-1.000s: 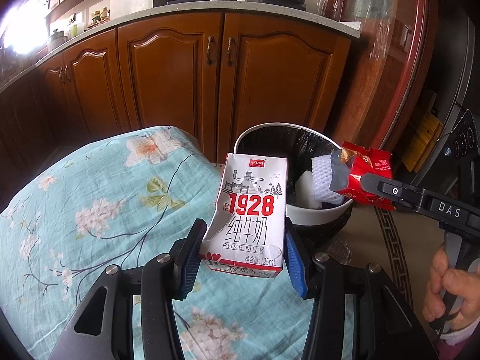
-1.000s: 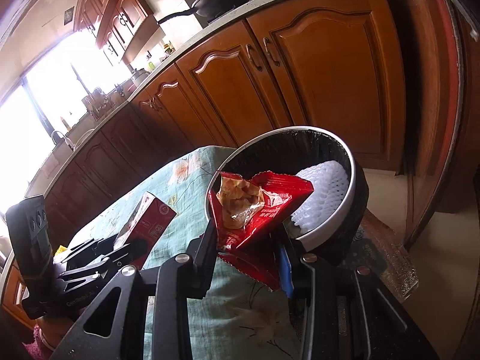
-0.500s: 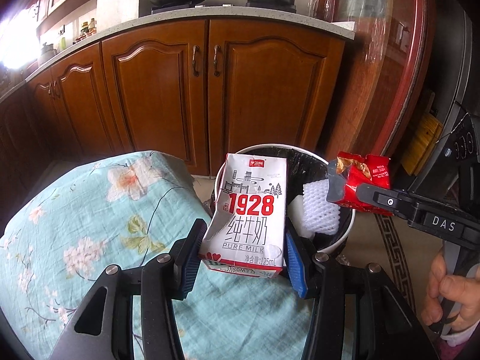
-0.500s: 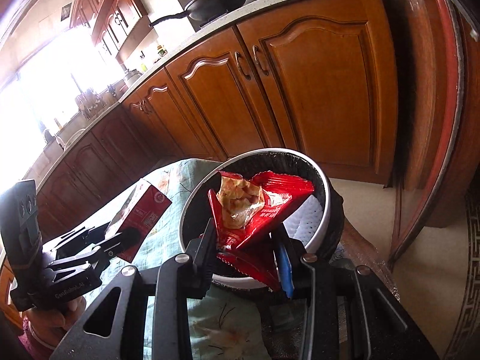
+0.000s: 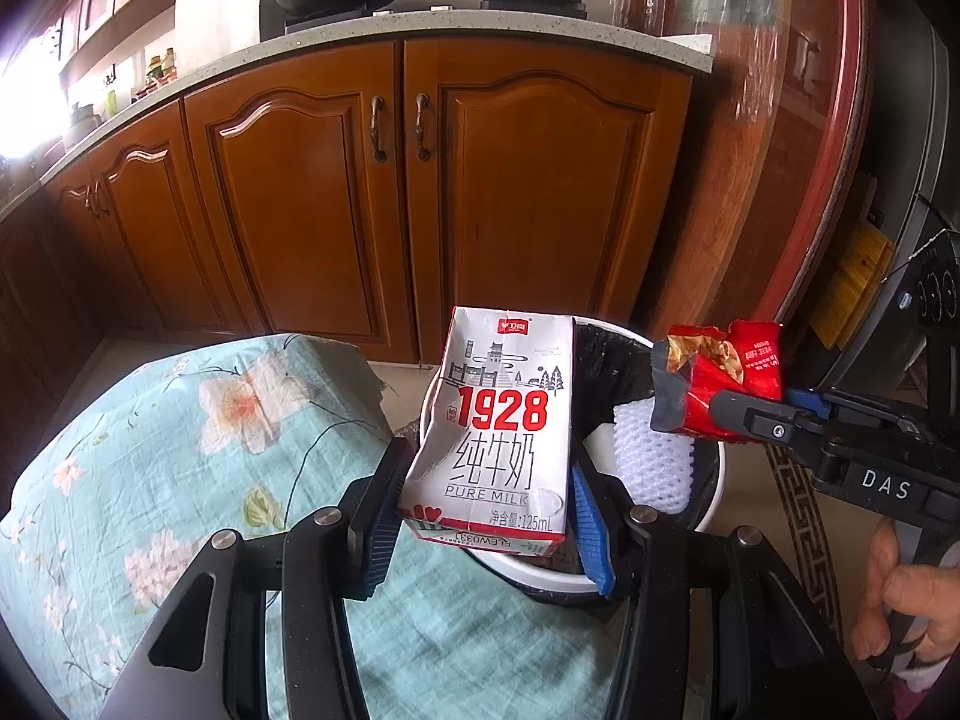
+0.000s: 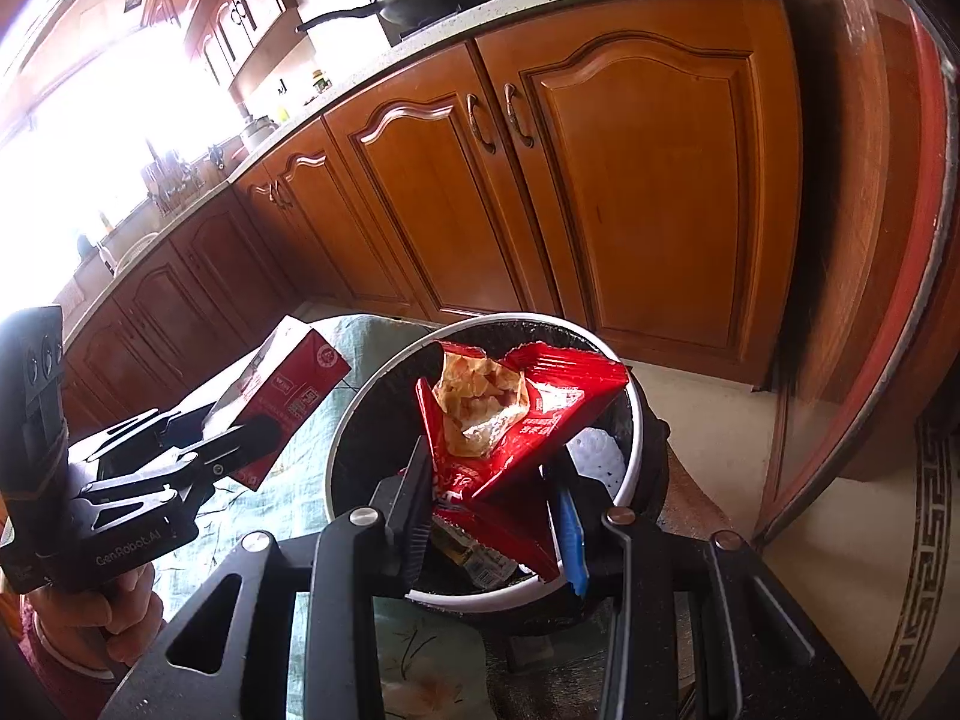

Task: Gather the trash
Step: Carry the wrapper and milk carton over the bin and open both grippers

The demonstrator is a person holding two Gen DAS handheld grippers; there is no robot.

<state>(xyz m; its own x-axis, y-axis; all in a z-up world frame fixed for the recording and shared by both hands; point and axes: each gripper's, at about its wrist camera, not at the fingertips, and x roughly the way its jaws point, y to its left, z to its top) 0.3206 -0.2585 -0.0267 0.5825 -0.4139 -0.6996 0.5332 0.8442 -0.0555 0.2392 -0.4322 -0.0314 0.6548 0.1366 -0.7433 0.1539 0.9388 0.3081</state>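
Milk carton [image 5: 501,429] and red wrapper [image 6: 510,420], seemingly over bin [image 6: 354,420].

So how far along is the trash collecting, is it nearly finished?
Partly. A white foam net already lies in the bin. In hand: the left tongs grip a milk carton and the right tongs grip a red snack wrapper, both at the bin. Left: dropping both in. No other trash shows on the flowered cloth.

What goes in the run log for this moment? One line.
left gripper: shut on milk carton | right gripper: shut on snack wrapper | both at trash bin | nothing dropped
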